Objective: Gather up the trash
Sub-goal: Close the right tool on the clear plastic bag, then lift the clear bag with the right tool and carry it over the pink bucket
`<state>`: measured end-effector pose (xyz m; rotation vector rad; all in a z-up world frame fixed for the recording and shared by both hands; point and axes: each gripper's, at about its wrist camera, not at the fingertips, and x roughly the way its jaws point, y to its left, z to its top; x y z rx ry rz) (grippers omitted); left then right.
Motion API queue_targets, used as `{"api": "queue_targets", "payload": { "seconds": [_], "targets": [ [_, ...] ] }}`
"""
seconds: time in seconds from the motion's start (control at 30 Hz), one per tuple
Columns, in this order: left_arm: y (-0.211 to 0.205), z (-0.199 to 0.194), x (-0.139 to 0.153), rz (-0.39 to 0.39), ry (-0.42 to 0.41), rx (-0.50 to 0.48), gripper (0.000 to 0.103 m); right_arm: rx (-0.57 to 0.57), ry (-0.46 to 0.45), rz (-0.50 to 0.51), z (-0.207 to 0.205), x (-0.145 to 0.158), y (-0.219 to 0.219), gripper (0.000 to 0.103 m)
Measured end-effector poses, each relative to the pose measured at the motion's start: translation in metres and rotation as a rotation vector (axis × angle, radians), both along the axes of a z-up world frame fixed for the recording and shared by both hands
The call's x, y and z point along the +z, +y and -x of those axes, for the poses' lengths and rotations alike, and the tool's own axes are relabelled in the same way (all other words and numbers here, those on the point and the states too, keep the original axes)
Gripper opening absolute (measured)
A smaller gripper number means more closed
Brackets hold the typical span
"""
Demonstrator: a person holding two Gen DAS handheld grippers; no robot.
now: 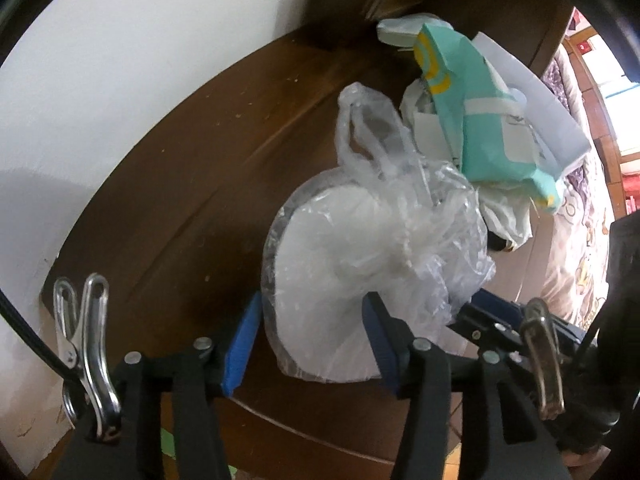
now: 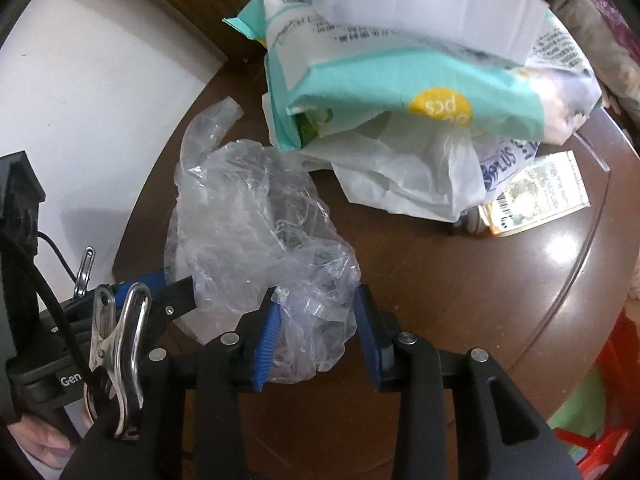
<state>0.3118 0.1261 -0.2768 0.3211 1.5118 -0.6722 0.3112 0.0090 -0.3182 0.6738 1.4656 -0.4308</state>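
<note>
While its jaws gape, the right hand-held gripper (image 2: 316,332) straddles the crumpled clear plastic bag (image 2: 256,232).

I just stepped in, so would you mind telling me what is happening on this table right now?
A person is collecting trash with two handheld grippers. The left gripper straddles a white plate wrapped in a clear plastic bag, jaws open. The right gripper has its blue fingers on either side of the bag's crumpled end, not visibly clamped. A teal wipes packet and other wrappers lie behind on the wooden table.
</note>
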Motion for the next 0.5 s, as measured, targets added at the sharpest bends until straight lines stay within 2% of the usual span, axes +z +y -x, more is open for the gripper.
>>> {"api": "queue_targets", "payload": {
  "seconds": [0.13, 0.23, 0.3, 0.37, 0.4, 0.43, 0.5],
  "targets": [
    [-0.012, 0.005, -0.001, 0.006, -0.009, -0.01, 0.066, 0.009, -0.019, -0.005, 0.011, -0.002, 0.0, 0.037],
    [-0.02, 0.003, -0.003, -0.024, 0.003, -0.016, 0.066, -0.008, -0.039, -0.033, 0.026, -0.006, 0.003, 0.037],
    [-0.026, -0.001, -0.004, -0.046, 0.027, 0.011, 0.064, -0.032, -0.046, -0.064, 0.034, -0.006, -0.005, 0.032],
    [-0.029, -0.006, -0.004, -0.063, 0.046, 0.037, 0.059, -0.04, -0.046, -0.118, 0.037, -0.01, -0.01, 0.022],
    [-0.03, -0.006, -0.004, -0.063, 0.051, 0.042, 0.052, -0.04, -0.044, -0.138, 0.038, -0.013, -0.011, 0.019],
    [-0.03, -0.007, -0.004, -0.059, 0.06, 0.044, 0.045, -0.042, -0.044, -0.15, 0.039, -0.014, -0.01, 0.018],
    [-0.029, -0.006, -0.005, -0.048, 0.075, 0.043, 0.037, -0.037, -0.043, -0.154, 0.04, -0.015, -0.009, 0.015]
  ]
}}
